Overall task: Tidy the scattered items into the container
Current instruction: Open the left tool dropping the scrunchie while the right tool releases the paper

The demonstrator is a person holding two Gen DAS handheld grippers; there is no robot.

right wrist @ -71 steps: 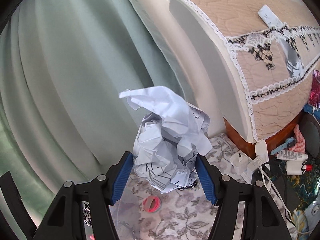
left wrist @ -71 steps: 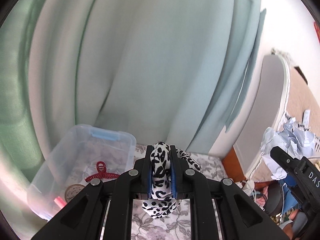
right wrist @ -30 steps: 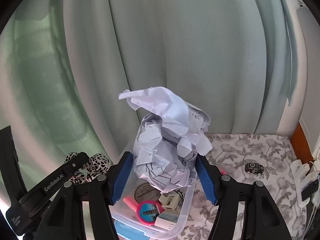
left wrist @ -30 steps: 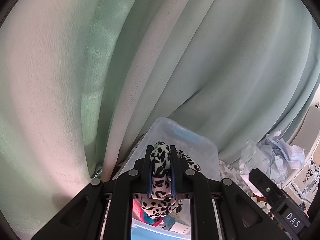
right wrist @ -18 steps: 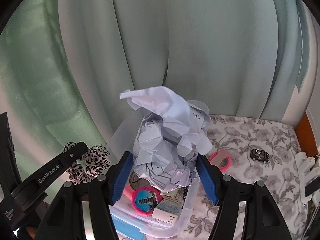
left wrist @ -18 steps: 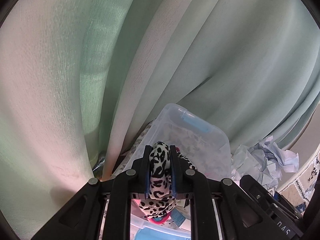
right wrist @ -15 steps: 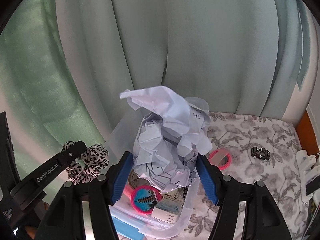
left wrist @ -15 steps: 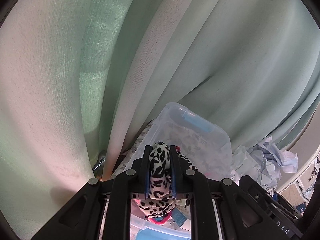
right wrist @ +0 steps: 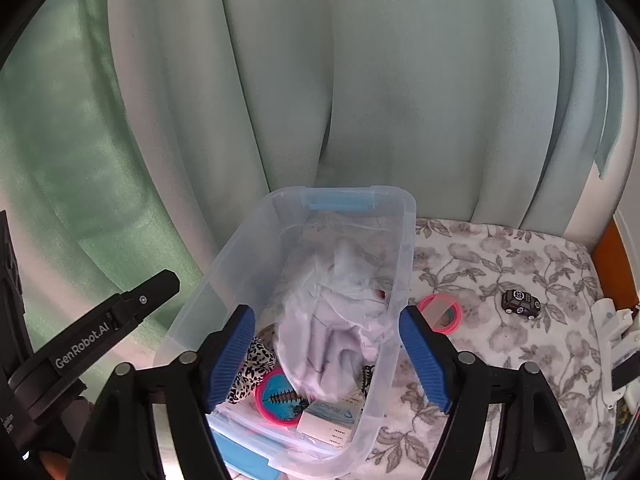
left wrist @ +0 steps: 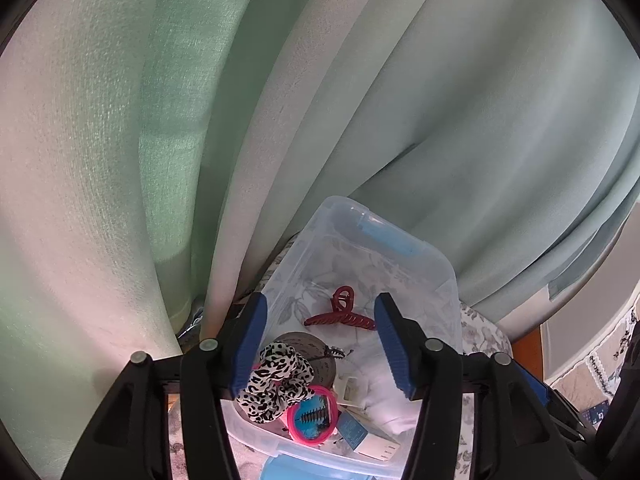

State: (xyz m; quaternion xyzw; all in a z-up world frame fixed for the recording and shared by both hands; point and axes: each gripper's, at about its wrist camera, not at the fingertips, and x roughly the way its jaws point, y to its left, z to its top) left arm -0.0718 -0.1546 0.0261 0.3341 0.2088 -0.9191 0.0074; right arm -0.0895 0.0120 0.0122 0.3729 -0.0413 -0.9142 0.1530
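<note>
A clear plastic bin [left wrist: 436, 268] [right wrist: 224, 264] with blue latches stands on the floral cloth. My left gripper [left wrist: 318, 340] is open and empty above it. The leopard-print scrunchie [left wrist: 276, 380] [right wrist: 250, 372] lies inside the bin by a pink round mirror [left wrist: 312, 418] [right wrist: 278, 398]. My right gripper [right wrist: 326, 354] is open and empty above the bin. The crumpled white paper [right wrist: 336, 312] [left wrist: 384, 400] lies inside it. A red claw hair clip [left wrist: 340, 314] and a small white box [right wrist: 332, 420] are also in the bin.
On the floral cloth [right wrist: 500, 280] right of the bin lie a pink ring [right wrist: 440, 314] and a small black toy car [right wrist: 520, 302]. Pale green curtains [right wrist: 360, 80] hang close behind the bin. White plugs and cables [right wrist: 616, 332] sit at the right edge.
Both grippers have opened. The scrunchie dropped from the left gripper into the bin, and the crumpled paper dropped from the right gripper into the bin.
</note>
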